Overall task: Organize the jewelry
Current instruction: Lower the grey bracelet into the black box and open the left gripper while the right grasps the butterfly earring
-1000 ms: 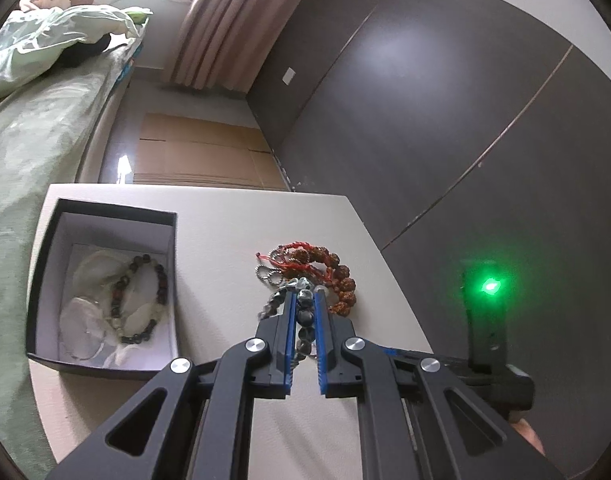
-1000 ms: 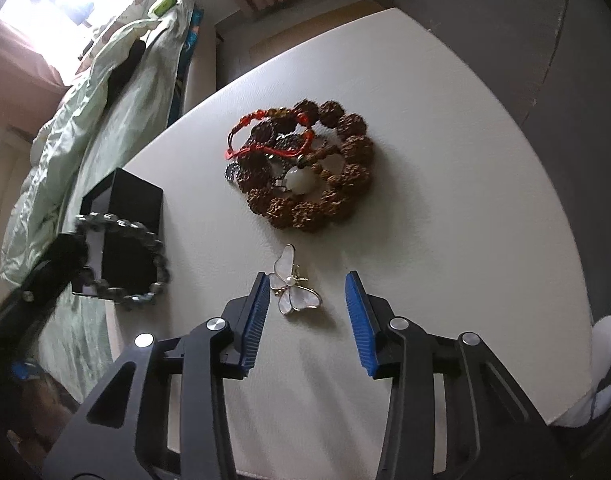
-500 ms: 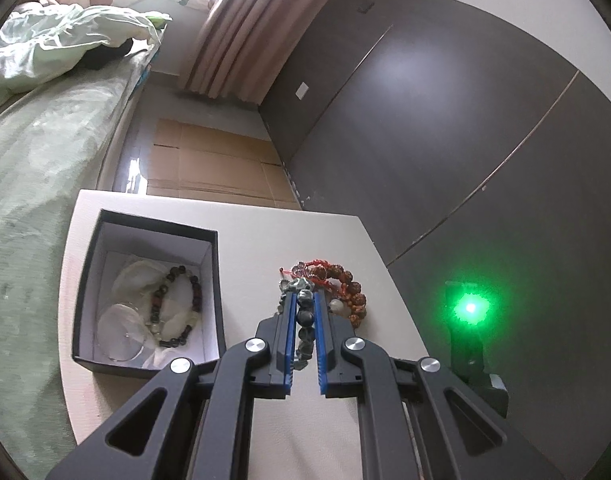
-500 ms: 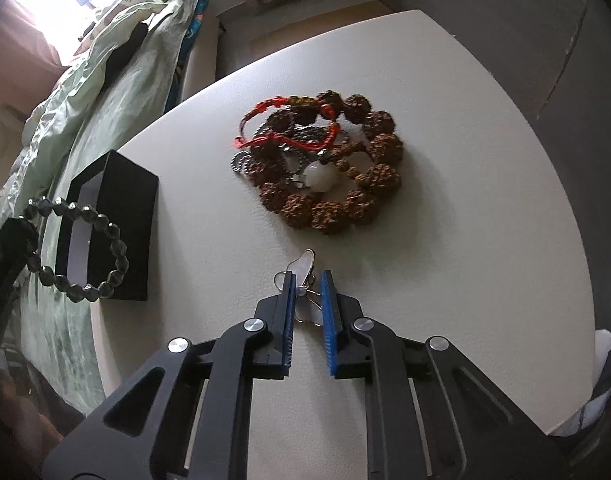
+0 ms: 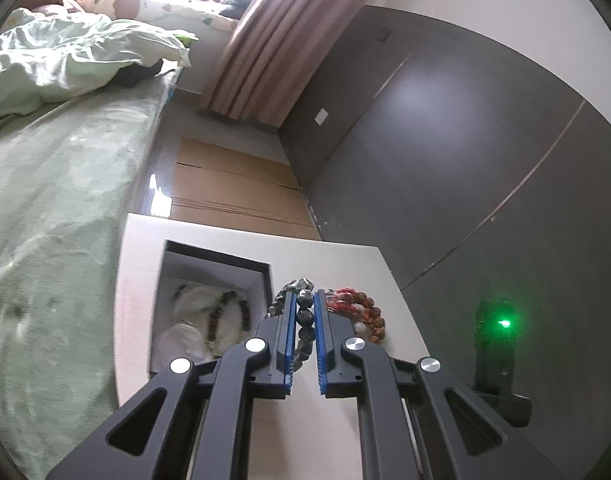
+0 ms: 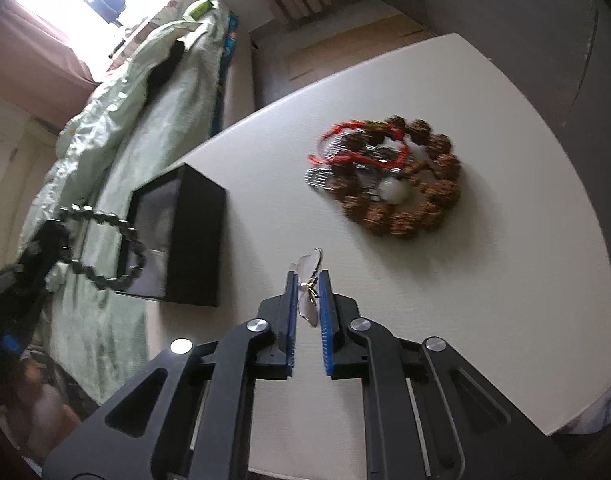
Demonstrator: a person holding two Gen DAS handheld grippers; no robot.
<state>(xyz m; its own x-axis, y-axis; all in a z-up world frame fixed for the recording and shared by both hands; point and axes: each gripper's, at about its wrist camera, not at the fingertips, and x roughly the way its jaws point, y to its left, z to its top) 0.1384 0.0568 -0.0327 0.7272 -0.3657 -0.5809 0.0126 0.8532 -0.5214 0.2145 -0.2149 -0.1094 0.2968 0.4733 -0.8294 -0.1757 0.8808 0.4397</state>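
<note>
Clamping a dark bead bracelet [image 5: 305, 320] and a butterfly brooch [image 6: 308, 284], both tongs hang over the table [image 6: 485, 300] near a black box [image 6: 197, 240].

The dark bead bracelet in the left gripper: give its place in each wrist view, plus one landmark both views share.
Left wrist: the dark bead bracelet sits low in the middle, clamped between the left gripper's blue pads.
Right wrist: far left, it hangs as a loop in front of the black box.
Shared landmark: the pile of brown beads with red cord on the table.

both tongs [image 5: 304, 304] [image 6: 307, 284]: black angular frames w/ cutouts, blue ribbed pads, silver screws.
</note>
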